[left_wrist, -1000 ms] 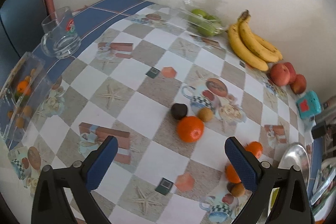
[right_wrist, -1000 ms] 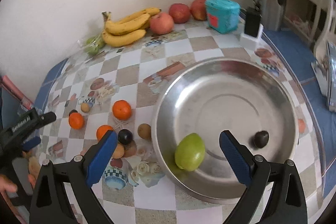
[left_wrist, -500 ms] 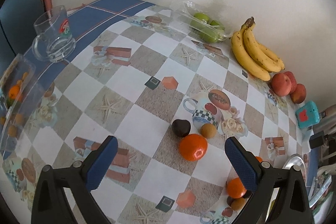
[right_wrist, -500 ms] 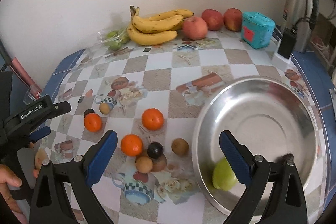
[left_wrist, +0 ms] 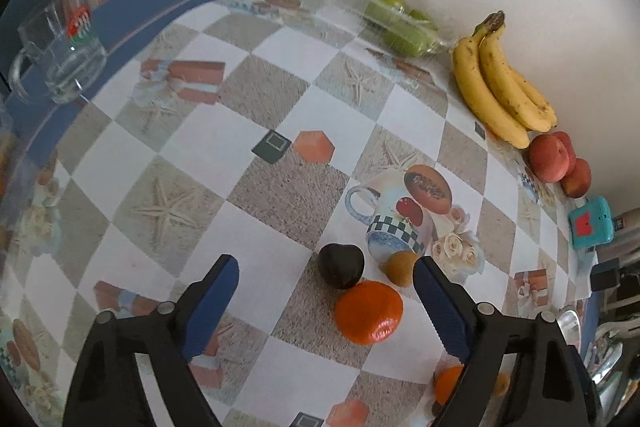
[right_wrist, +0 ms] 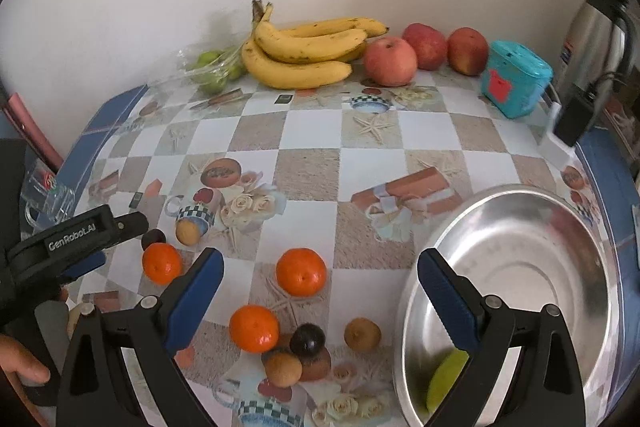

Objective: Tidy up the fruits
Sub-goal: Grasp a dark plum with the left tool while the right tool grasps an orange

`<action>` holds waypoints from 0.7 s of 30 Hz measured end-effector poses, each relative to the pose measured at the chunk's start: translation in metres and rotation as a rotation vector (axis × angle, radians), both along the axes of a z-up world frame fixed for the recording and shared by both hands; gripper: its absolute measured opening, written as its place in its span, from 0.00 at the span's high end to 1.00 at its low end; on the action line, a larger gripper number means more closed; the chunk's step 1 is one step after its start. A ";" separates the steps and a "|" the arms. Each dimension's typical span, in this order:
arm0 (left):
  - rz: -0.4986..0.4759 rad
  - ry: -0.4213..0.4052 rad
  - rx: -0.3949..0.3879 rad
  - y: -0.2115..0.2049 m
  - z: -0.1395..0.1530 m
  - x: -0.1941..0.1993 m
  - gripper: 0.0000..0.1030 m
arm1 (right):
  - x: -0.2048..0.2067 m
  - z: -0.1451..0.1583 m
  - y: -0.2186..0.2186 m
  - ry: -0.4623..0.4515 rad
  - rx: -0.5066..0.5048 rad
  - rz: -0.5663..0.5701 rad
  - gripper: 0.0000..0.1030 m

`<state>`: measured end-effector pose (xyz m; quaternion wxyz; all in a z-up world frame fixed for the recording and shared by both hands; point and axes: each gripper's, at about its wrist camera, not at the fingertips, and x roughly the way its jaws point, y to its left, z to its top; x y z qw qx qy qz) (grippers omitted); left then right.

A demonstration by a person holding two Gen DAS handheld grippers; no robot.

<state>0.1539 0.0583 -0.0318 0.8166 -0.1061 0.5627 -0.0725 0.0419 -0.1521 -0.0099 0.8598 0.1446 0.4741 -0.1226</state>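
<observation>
In the left wrist view, a dark round fruit (left_wrist: 341, 270) and an orange (left_wrist: 369, 311) lie on the checked tablecloth, with a small brown fruit (left_wrist: 402, 267) beside them. My left gripper (left_wrist: 324, 267) hangs just above; its jaws are closing around the dark fruit and the orange, and the pads touch neither. My right gripper (right_wrist: 319, 257) stands open over two oranges (right_wrist: 301, 271) (right_wrist: 254, 329), a dark fruit (right_wrist: 307, 339) and brown fruits (right_wrist: 362, 334). A steel bowl (right_wrist: 520, 195) on the right holds a green fruit (right_wrist: 446, 375). The left gripper (right_wrist: 136, 227) also shows at the left edge of the right wrist view.
Bananas (right_wrist: 304, 55), three red apples (right_wrist: 390, 61), bagged green fruit (right_wrist: 212, 71) and a teal box (right_wrist: 514, 79) line the back wall. A glass mug (left_wrist: 60, 47) stands at the far left. A kettle (right_wrist: 592, 31) and a black adapter (right_wrist: 572, 115) sit at the right.
My left gripper has dropped closer to the dark fruit and the orange, and its jaws have narrowed. The right gripper has swung left, from over the bowl to over the loose fruit.
</observation>
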 end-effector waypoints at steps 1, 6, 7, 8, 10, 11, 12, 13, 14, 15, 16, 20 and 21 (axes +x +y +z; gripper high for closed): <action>-0.002 0.006 -0.003 -0.001 -0.002 0.001 0.15 | 0.003 -0.003 -0.001 0.009 0.003 0.001 0.05; -0.007 0.023 -0.007 -0.003 -0.009 0.009 0.24 | 0.013 -0.020 -0.007 0.037 0.077 -0.004 0.05; -0.009 0.025 -0.003 -0.003 -0.010 0.010 0.27 | 0.015 -0.022 -0.007 0.043 0.084 -0.006 0.05; -0.009 0.028 0.000 -0.004 -0.011 0.010 0.27 | 0.017 -0.025 -0.007 0.054 0.084 -0.007 0.05; -0.012 0.034 -0.002 -0.003 -0.014 0.012 0.29 | 0.019 -0.029 -0.006 0.067 0.078 -0.002 0.06; -0.013 0.036 -0.004 -0.003 -0.015 0.012 0.32 | 0.020 -0.031 -0.005 0.073 0.078 -0.001 0.06; -0.015 0.039 -0.004 -0.004 -0.015 0.013 0.34 | 0.020 -0.032 -0.005 0.075 0.082 0.000 0.07; -0.016 0.041 -0.003 -0.005 -0.016 0.013 0.36 | 0.021 -0.034 -0.004 0.077 0.091 0.003 0.10; -0.017 0.043 -0.003 -0.005 -0.017 0.014 0.36 | 0.022 -0.036 -0.003 0.079 0.097 0.009 0.18; -0.017 0.046 -0.006 -0.005 -0.017 0.013 0.36 | 0.022 -0.038 -0.003 0.087 0.099 0.015 0.22; -0.019 0.051 -0.010 -0.005 -0.018 0.013 0.38 | 0.023 -0.040 -0.002 0.094 0.095 0.018 0.23; -0.018 0.053 -0.011 -0.007 -0.020 0.013 0.51 | 0.023 -0.044 -0.002 0.107 0.099 0.018 0.35; -0.013 0.053 -0.014 -0.005 -0.020 0.013 0.53 | 0.023 -0.045 -0.002 0.107 0.101 0.020 0.35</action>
